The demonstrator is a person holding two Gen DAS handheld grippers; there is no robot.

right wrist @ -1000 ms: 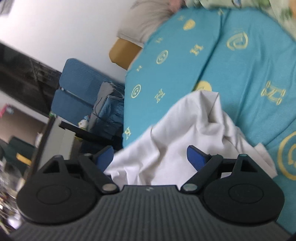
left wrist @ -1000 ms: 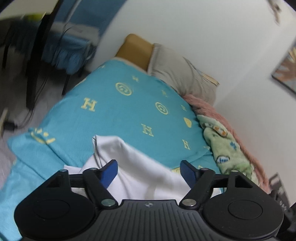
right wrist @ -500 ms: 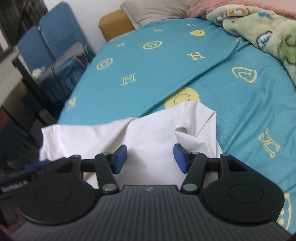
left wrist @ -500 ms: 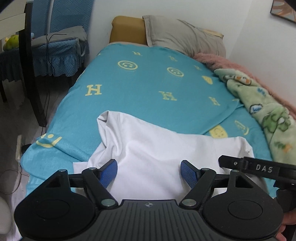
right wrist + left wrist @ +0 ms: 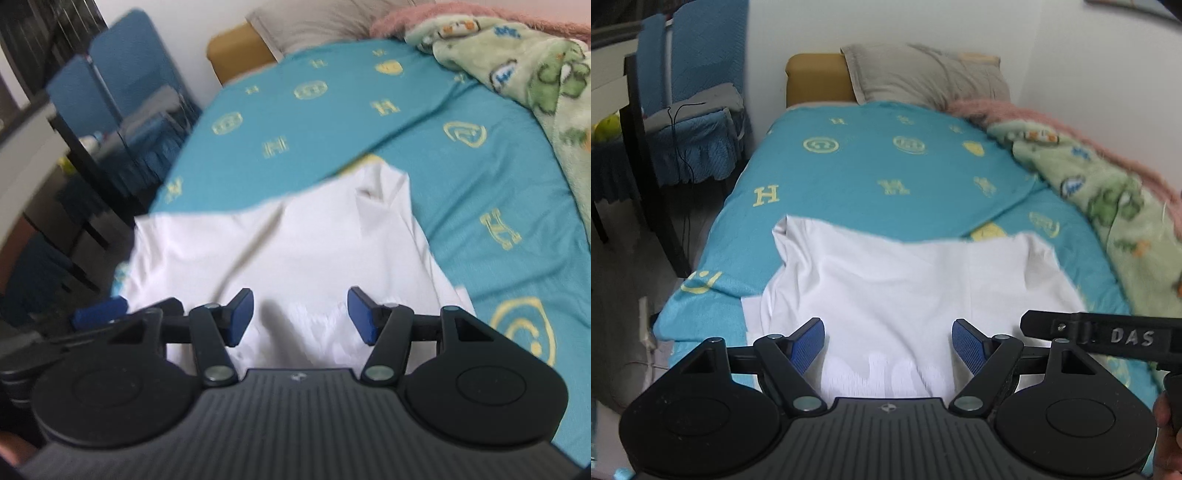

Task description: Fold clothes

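Observation:
A white garment (image 5: 905, 280) lies spread and wrinkled on the near end of a bed with a turquoise sheet (image 5: 871, 173). It also shows in the right wrist view (image 5: 288, 251), with a raised fold at its far right corner. My left gripper (image 5: 888, 345) is open and empty above the garment's near edge. My right gripper (image 5: 301, 319) is open and empty above the same edge, to the right of the left one. Part of the right gripper (image 5: 1108, 334) shows at the right of the left wrist view.
A grey pillow (image 5: 923, 75) and a yellow cushion (image 5: 816, 79) lie at the bed's head. A green patterned blanket (image 5: 1115, 206) and a pink one (image 5: 1034, 114) run along the wall on the right. A blue chair (image 5: 698, 122) and a dark table leg (image 5: 650, 177) stand left of the bed.
Both wrist views levelled out and now face along the bed. The white garment went from bunched up to spread flatter and wider. The right gripper's jaws narrowed slightly; both stay open.

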